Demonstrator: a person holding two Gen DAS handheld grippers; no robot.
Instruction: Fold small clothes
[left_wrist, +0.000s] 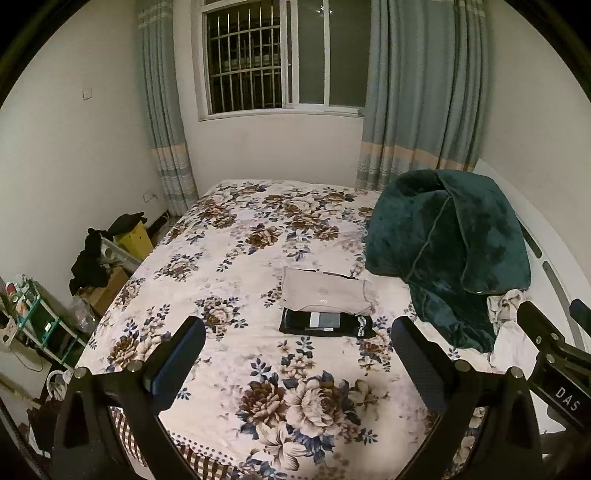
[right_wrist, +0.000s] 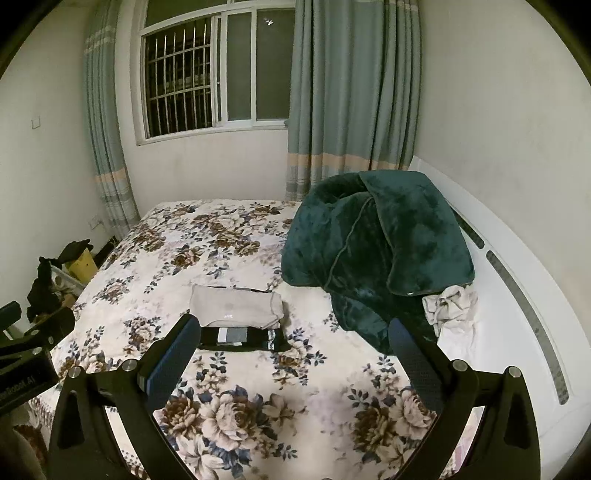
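Note:
A folded beige garment (left_wrist: 327, 291) lies on the floral bed (left_wrist: 229, 258), with a folded black garment (left_wrist: 325, 322) just in front of it. Both also show in the right wrist view, the beige garment (right_wrist: 236, 306) and the black one (right_wrist: 243, 338). A crumpled white cloth (left_wrist: 506, 314) lies at the right by the headboard; it also shows in the right wrist view (right_wrist: 452, 304). My left gripper (left_wrist: 297, 334) is open and empty above the bed's near part. My right gripper (right_wrist: 291, 336) is open and empty, right of the folded garments.
A dark green blanket (left_wrist: 450, 247) is heaped on the bed's right side, also in the right wrist view (right_wrist: 373, 243). Left of the bed stand a yellow box (left_wrist: 135, 240), dark clothes (left_wrist: 88, 264) and a cluttered green shelf (left_wrist: 40, 317). A white headboard (right_wrist: 517, 280) runs along the right.

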